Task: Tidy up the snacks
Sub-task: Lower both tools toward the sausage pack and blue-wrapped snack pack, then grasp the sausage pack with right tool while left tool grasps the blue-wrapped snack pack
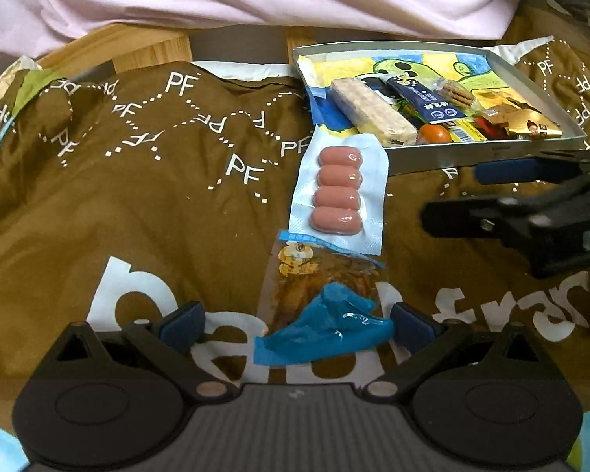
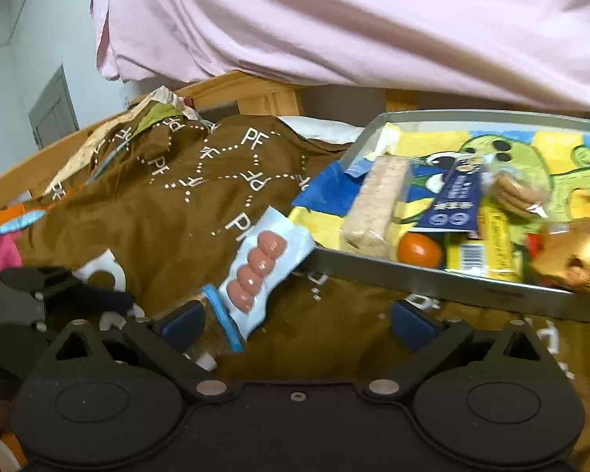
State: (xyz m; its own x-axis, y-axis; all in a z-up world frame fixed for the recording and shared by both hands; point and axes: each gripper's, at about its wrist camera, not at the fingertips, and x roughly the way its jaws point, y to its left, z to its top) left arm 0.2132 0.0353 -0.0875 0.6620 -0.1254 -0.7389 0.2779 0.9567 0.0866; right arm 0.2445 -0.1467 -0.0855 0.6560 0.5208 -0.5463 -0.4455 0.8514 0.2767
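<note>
My left gripper (image 1: 295, 324): jaws spread wide, empty, either side of a crinkled clear pouch (image 1: 326, 295) w/ blue end, flat on brown printed cloth (image 1: 137, 196). Sausage pack (image 1: 339, 194), glossy, four links, lies just beyond, corner touching grey tray (image 1: 452, 159). Tray holds wafer bar (image 1: 373, 112), biscuits, foil packs. My right gripper (image 2: 295, 324): jaws released, empty, near tray wall.

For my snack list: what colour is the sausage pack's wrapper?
Pale blue-white sausage pack, clearest in the left wrist view.
</note>
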